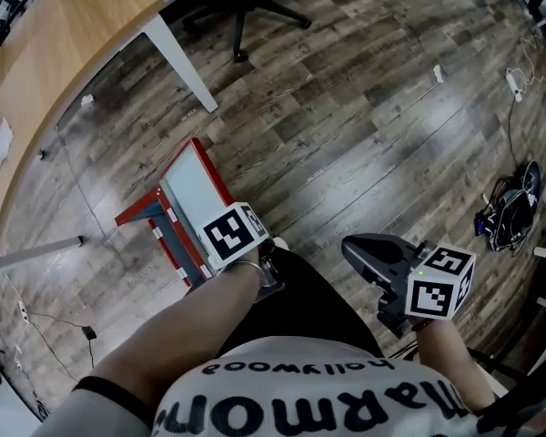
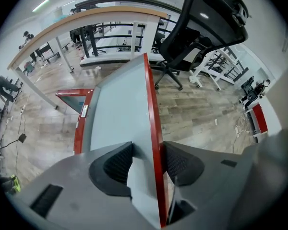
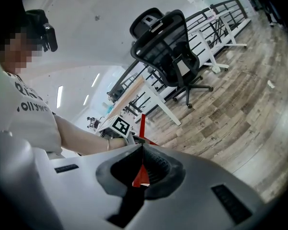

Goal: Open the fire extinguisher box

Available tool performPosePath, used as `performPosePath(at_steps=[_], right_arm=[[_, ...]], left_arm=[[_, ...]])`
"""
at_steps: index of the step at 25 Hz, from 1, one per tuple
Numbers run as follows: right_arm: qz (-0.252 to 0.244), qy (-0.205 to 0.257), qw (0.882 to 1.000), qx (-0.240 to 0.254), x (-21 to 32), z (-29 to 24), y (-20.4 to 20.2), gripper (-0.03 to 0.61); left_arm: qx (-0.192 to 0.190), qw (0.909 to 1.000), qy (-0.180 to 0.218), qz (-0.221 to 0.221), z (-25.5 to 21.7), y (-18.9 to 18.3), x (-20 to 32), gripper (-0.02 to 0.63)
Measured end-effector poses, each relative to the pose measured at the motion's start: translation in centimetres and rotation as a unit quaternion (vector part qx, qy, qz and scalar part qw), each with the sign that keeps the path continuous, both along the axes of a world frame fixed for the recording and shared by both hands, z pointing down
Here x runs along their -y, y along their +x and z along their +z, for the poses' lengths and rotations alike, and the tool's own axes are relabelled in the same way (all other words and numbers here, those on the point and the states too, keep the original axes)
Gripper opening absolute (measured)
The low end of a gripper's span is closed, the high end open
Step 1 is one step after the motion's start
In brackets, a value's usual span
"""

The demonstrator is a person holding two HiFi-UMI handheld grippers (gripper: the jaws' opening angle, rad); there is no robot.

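Observation:
The fire extinguisher box [image 1: 141, 209] is red and sits on the wood floor. Its glass door [image 1: 193, 185] in a red frame stands swung away from it. My left gripper [image 2: 146, 150] points steeply down over the door's free edge, its marker cube [image 1: 235, 233] hiding the tips in the head view. The red door edge [image 2: 151, 109] runs between the jaws against the right pad [image 2: 180, 164]. A strip of pane shows beside the left pad [image 2: 117, 164], so the jaws stand open around it. My right gripper [image 1: 369, 251] hovers to the right, away from the box, pads together [image 3: 142, 152].
A black office chair [image 1: 246, 7] stands beyond the box. A wooden desk [image 1: 64, 35] with a white leg [image 1: 187, 62] fills the upper left. A dark bundle of cables [image 1: 510, 212] lies at the right. My knees are right below the grippers.

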State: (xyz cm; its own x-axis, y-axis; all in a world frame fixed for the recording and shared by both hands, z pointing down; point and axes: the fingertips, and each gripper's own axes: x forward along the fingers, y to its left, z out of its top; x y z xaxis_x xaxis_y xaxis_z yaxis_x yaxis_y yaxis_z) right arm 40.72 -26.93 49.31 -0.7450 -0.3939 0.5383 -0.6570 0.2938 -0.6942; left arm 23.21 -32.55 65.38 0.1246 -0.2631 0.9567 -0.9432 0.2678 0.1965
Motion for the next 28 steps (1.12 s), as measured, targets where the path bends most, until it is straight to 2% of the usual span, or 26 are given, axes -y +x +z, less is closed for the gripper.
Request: performPosePath(at_steps=[6,10,15,19,23,28], right_arm=[[0.005,-0.004,1.000,-0.006,-0.4,0.2,0.4,0.008],[0.009,-0.004,1.000,-0.010,-0.4,0.2,0.7,0.008],[0.010,-0.003,1.000,-0.010,-0.5,0.2,0.3,0.008],[0.002,-0.004,1.000,-0.010,-1.1,0.2,-0.3,0.008],[-0.005,0.002,1.000,-0.010,-1.2,-0.4,-0.9,0.008],[-0.006,0.009,1.000,-0.011,-1.6,-0.8,-1.3,0.008]], left_arm=[[0.009,0.9999,0.007,0.000,0.7,0.6,0.1,0.184],[0.002,0.9998,0.021,0.002,0.8,0.9,0.0,0.193],[-0.016,0.9983,0.056,0.001,0.6,1.1,0.1,0.206],[-0.020,0.9979,0.062,0.001,0.2,1.0,0.0,0.207],[-0.028,0.9971,0.069,0.018,-0.4,1.3,-0.1,0.209],[-0.041,0.9928,0.099,0.054,-1.2,1.5,-0.4,0.224]])
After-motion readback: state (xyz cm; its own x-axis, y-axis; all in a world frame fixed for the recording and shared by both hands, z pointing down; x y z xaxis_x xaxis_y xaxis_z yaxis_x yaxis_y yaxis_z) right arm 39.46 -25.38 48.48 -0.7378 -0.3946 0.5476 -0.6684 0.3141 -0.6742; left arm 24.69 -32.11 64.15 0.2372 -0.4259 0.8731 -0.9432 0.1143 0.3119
